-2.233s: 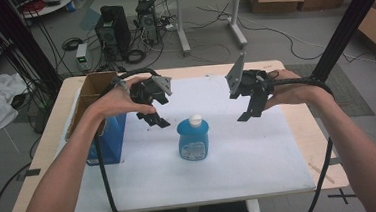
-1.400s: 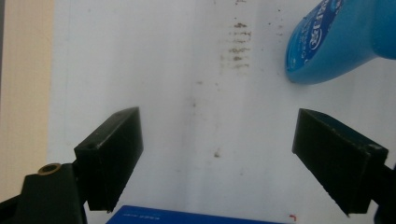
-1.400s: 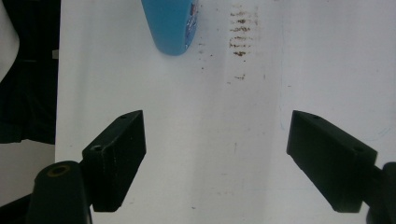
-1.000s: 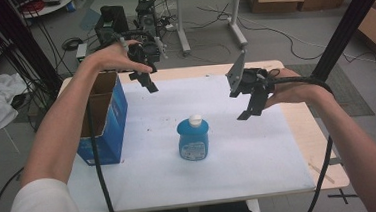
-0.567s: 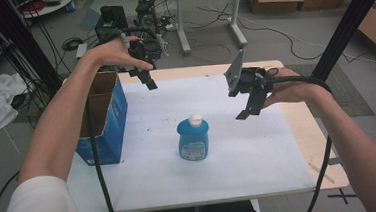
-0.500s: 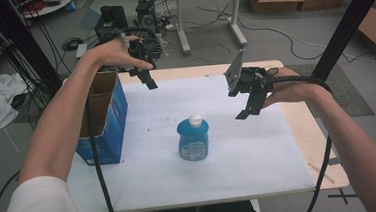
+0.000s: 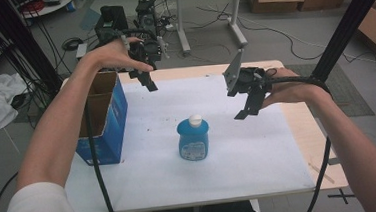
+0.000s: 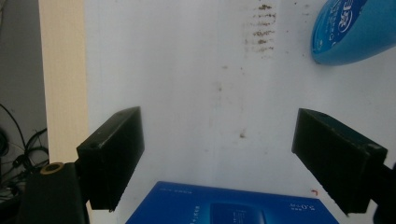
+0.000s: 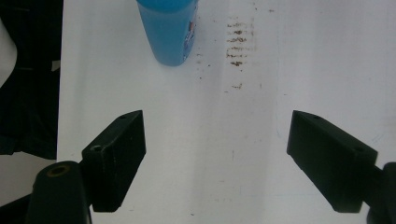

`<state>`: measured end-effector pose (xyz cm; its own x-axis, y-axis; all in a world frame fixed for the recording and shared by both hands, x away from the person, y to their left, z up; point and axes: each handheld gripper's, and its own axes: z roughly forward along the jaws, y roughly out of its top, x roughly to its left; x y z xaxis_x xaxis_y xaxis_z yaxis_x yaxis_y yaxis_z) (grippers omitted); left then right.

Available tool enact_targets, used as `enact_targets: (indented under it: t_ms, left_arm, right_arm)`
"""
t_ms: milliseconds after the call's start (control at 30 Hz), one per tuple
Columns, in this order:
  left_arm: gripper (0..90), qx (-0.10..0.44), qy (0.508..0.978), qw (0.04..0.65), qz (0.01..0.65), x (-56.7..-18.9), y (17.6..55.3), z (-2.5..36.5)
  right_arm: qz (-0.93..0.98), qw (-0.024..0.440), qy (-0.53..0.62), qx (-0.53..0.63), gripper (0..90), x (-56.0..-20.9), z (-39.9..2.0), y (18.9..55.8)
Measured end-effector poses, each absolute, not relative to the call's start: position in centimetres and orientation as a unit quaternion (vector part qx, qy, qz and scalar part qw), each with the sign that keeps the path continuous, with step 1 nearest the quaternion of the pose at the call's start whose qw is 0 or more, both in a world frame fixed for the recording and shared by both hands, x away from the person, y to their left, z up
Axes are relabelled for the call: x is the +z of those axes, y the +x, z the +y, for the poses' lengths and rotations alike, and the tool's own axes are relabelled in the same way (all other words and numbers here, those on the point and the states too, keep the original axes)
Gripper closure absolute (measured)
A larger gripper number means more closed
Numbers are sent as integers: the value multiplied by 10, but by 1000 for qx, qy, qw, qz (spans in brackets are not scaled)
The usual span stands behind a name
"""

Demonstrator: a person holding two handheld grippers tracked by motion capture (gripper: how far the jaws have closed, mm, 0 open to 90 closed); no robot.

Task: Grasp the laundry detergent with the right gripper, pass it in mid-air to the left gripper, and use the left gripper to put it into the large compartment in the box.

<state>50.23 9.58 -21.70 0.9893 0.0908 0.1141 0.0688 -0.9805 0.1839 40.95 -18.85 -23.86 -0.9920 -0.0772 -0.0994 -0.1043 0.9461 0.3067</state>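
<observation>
A blue bottle (image 7: 193, 139) with a white cap stands upright in the middle of the white table cover (image 7: 240, 162). My left gripper (image 7: 148, 81) hovers above the far left part of the table, beside the open blue cardboard box (image 7: 102, 123). Its jaws are open and empty. The left gripper view looks down on the box's top (image 8: 229, 207), with the bottle (image 8: 355, 28) at the upper right and the left gripper (image 8: 219, 135) open. My right gripper (image 7: 246, 109) hangs to the right of the bottle, open and empty. The right gripper view has the right gripper (image 9: 215, 130) spread wide and the bottle (image 9: 168, 28) ahead.
Brown smudges (image 9: 238, 42) mark the white cover near the bottle. The wooden table edge (image 7: 308, 137) runs along the right. Cables trail from both grippers. Boxes, desks and equipment stand on the floor behind the table.
Since the earliest frame my left gripper has risen and moved back from beside the bottle to the far left, by the box. Over the last second nothing has moved.
</observation>
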Motion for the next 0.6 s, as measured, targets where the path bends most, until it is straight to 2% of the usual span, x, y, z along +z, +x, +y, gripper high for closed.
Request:
enact_targets:
  t_ms: [300, 600]
  left_arm:
    - [176, 65, 992, 91, 52, -219, 497, 95]
    - [177, 67, 991, 99, 53, -226, 484, 92]
  right_arm:
    - [982, 47, -32, 179, 185, -239, -187, 396]
    - [978, 59, -6, 200, 192, -254, -186, 378]
